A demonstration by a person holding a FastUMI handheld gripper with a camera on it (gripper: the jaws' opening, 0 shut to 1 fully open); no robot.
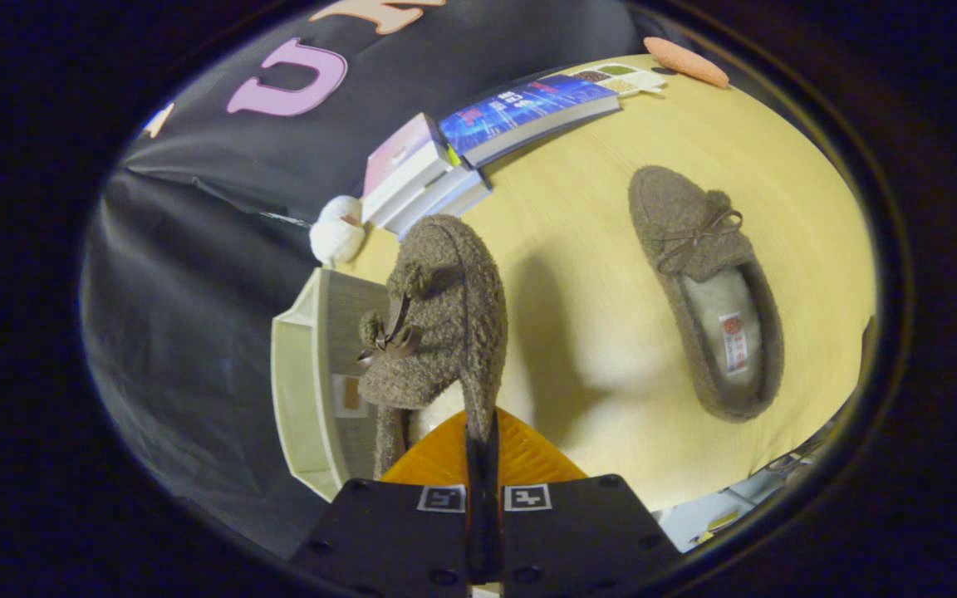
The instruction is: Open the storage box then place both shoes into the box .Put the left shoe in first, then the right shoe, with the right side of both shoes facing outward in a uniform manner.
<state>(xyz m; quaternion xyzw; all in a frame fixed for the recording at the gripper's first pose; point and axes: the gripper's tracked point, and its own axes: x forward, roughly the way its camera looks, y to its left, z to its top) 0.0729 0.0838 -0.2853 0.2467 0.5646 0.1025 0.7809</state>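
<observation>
While held by a thin pinch on the rim only, lifted shoe point(437, 324) hangs just beside open storage box point(304, 390); could twist or slip out, or snag on the box wall, if swung in fast. Gripper point(483, 440) nearly closed, both fingers pressing the shoe's side wall. Second shoe point(707, 299) flat on table point(578, 216), well apart from the box. Books point(478, 149) beyond the box.

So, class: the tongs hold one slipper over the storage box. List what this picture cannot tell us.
- Storage box: its inside is hidden by the held slipper; the lid's state is unclear.
- Held slipper: its heel is hidden behind the tongs, which are clamped on its side wall.
- Slipper on the table: label too small.
- Book cover: print blurred.
</observation>
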